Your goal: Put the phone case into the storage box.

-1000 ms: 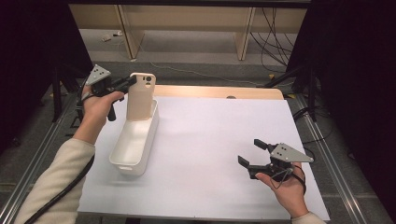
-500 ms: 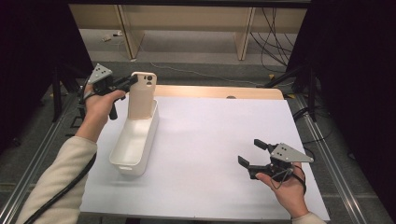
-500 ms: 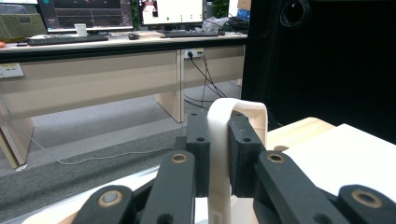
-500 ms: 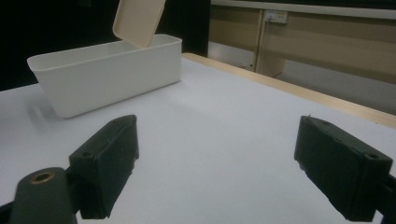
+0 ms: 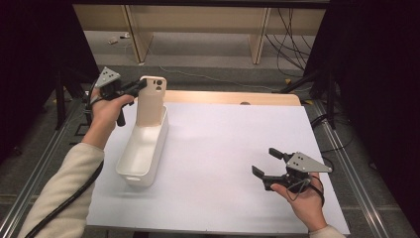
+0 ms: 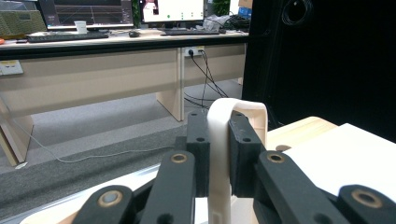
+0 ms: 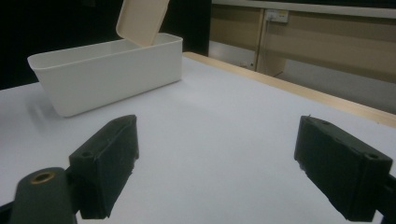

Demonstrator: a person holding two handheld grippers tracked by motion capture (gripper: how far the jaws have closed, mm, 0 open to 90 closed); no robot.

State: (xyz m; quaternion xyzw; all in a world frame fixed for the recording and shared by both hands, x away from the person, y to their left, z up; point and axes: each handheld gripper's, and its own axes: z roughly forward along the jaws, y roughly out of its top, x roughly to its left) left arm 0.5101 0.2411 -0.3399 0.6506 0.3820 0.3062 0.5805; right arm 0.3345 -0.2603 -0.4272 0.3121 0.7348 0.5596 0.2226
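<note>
surface: white sheet (image 5: 223, 148) is covering a wooden table (image 5: 233, 97), with dark curtains flanking both sides and desks and cables lying beyond.
left jaws: pads are pressing together on the top edge of a beige phone case (image 5: 151, 101), one pad on each face of the thin wall, as the left gripper view is showing (image 6: 219, 154).
left gripper: left gripper (image 5: 132, 89) is reaching in level from the table's left side, the hand wrapping its handle.
phone case: it is standing upright, its lower end sitting inside the far end of a white bin (image 5: 143, 151), its camera cutout facing the high view.
bin: it is lying lengthwise at the sheet's left side, otherwise looking empty; in the right gripper view (image 7: 107, 70) the case is rising above its far rim (image 7: 142, 21).
right jaws: standing wide apart, nothing between them.
right gripper: right gripper (image 5: 266, 166) is idling low over the near right corner, well apart from the bin.
progress: judging from this, the case is reaching the bin but is not yet released; opening the pads and withdrawing are remaining.
</note>
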